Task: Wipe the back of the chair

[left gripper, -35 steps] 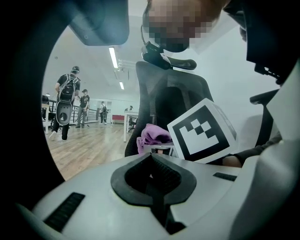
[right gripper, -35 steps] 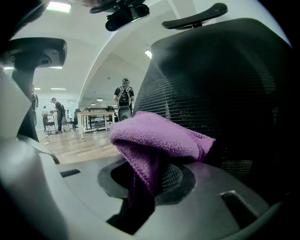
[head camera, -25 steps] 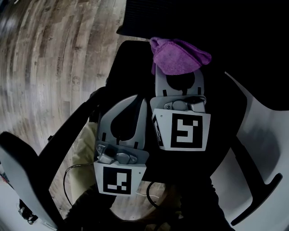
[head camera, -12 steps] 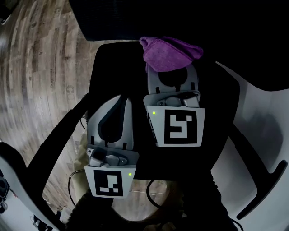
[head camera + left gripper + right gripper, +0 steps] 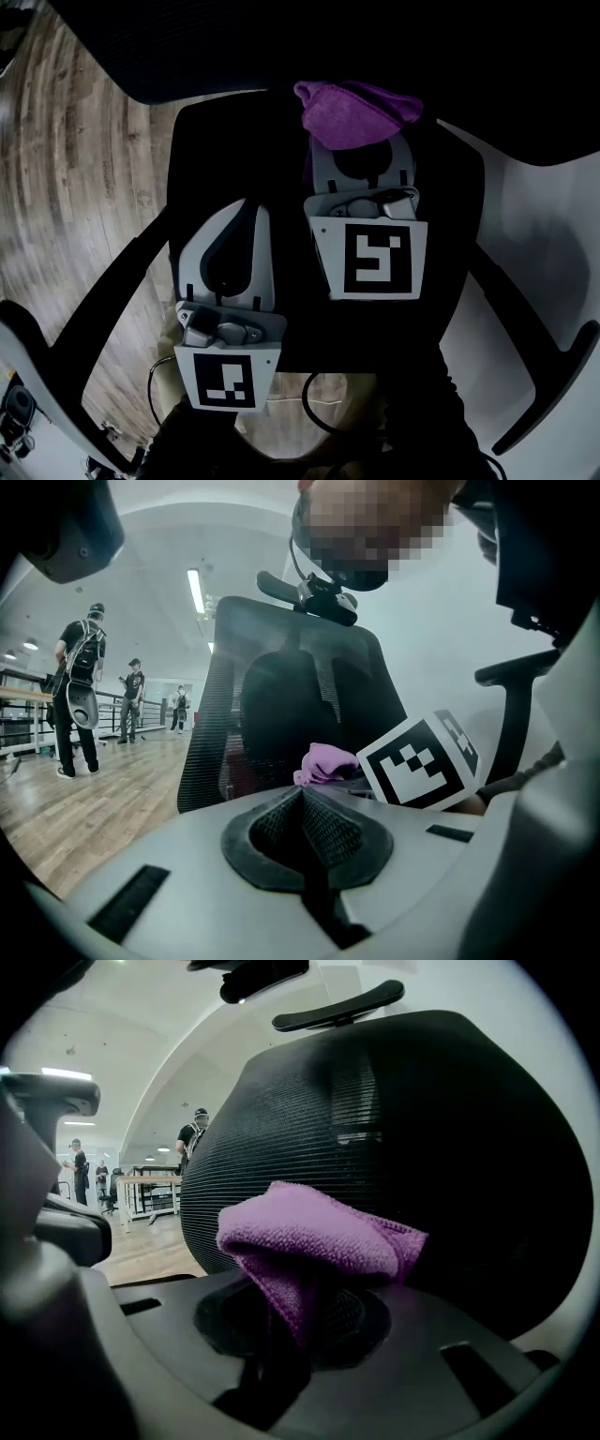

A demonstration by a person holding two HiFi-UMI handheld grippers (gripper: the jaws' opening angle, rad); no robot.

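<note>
My right gripper (image 5: 292, 1330) clamps the purple cloth (image 5: 314, 1237) close to the chair back (image 5: 422, 1119), my left gripper (image 5: 302, 799), jaws together on nothing, sits farther off it, so I judge the wiping is all left to do.

Floor (image 5: 75, 169): grey-brown wood planks. Above the floor: white ceiling (image 5: 216, 527) with a strip light (image 5: 196, 590). On the floor: a table (image 5: 150, 1181), a railing (image 5: 19, 679), standing persons (image 5: 80, 658).

No words, numbers or brand names can be read. The left gripper (image 5: 247, 206) and the right gripper (image 5: 361, 152) each carry a black-and-white square marker, without letters.
</note>
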